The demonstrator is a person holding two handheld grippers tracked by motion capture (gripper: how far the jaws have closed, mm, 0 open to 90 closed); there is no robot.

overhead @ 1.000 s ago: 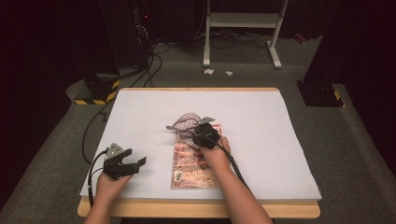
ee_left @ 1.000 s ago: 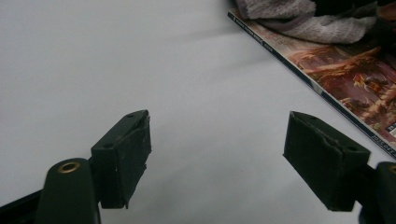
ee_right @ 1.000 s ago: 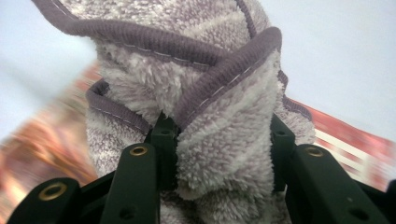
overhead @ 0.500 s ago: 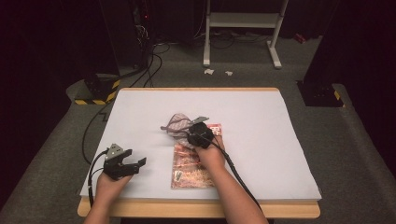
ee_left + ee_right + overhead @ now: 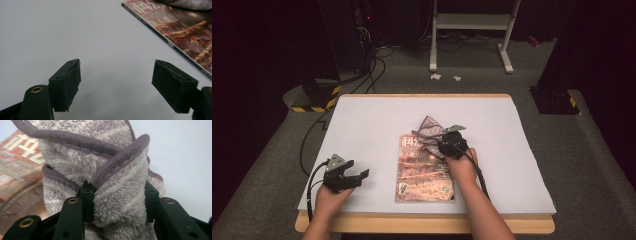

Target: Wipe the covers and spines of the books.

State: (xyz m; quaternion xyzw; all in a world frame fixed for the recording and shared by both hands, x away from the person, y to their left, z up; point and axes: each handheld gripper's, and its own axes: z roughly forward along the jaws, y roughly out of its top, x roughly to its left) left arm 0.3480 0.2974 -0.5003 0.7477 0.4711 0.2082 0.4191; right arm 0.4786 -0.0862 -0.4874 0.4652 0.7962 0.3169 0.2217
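A grey-purple fleecy cloth (image 5: 429,129) with a dark hem lies bunched over the top right corner of a magazine (image 5: 424,175) with a reddish cover, near the middle of the white table. My right gripper (image 5: 442,142) is shut on the cloth; in the right gripper view a thick fold of cloth (image 5: 112,170) fills the gap between both jaws of the right gripper (image 5: 117,202), with the magazine (image 5: 17,170) behind at left. My left gripper (image 5: 358,177) rests open near the front left. In its own view the left gripper (image 5: 125,85) holds nothing, with the magazine (image 5: 185,32) at upper right.
The white table cover (image 5: 377,125) has bare room left, right and behind the magazine. The wooden table edge (image 5: 422,224) runs along the front. Cables (image 5: 312,145) trail off the left side. A white stand (image 5: 472,30) sits on the floor beyond the table.
My right gripper has carried the cloth first slightly left, then to the right, uncovering more of the magazine's top. The left gripper has stayed put.
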